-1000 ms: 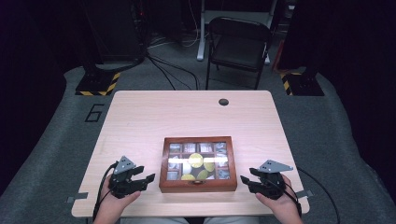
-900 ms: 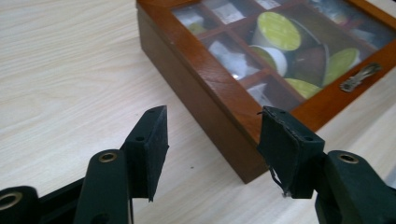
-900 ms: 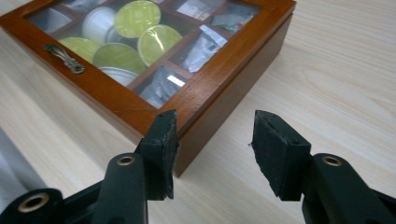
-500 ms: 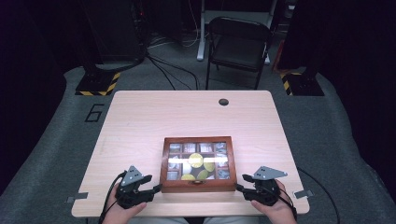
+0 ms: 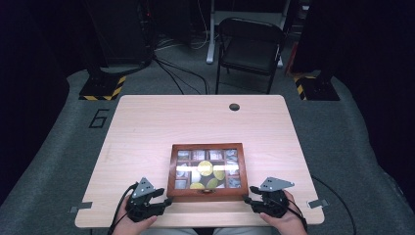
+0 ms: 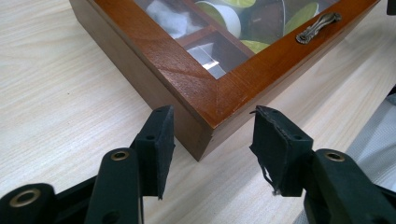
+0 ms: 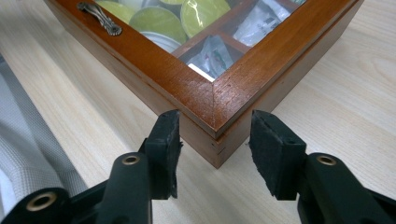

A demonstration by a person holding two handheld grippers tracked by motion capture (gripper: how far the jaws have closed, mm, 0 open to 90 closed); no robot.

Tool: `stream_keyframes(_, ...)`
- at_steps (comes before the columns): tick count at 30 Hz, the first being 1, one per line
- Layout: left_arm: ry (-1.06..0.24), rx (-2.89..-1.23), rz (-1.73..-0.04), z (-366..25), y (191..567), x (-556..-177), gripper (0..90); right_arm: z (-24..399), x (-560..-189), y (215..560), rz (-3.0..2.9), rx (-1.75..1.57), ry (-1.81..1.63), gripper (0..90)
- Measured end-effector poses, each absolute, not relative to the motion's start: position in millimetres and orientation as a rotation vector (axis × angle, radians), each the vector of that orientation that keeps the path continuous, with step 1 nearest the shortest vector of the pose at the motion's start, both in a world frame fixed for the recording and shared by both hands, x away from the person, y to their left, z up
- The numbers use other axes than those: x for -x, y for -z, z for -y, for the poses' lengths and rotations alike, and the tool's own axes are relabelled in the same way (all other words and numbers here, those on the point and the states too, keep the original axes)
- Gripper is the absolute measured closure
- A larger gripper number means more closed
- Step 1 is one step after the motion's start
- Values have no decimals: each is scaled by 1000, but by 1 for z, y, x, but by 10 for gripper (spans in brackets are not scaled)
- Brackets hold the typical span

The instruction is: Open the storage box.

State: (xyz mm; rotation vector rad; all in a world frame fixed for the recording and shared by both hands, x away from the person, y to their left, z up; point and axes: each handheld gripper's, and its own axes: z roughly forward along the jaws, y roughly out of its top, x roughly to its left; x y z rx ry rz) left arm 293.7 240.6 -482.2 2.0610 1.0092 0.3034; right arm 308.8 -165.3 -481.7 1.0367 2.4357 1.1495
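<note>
A glass-lidded wooden tea box (image 5: 207, 172) sits on the near half of the pale wood surface (image 5: 156, 122), its metal handle (image 6: 319, 27) on the near edge. Left tongs (image 5: 163, 202) straddle the box's near left corner; the jaws have just been closing, the corner between them, pads not yet pressing. Right tongs (image 5: 248, 195) likewise flank the near right corner, jaws just been closing, small gaps either side. Green-lidded pods (image 7: 180, 16) and sachets show under the glass.
</note>
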Motion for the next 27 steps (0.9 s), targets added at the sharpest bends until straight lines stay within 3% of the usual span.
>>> stream_keyframes(8,-303,-2055,-1008,-238,486,-296,549,163,-309,484,-2450,-1010,-1113,607)
stream_keyframes(27,-312,-2069,-1017,-235,489,-295,586,163,-307,485,-2438,-980,-1076,645)
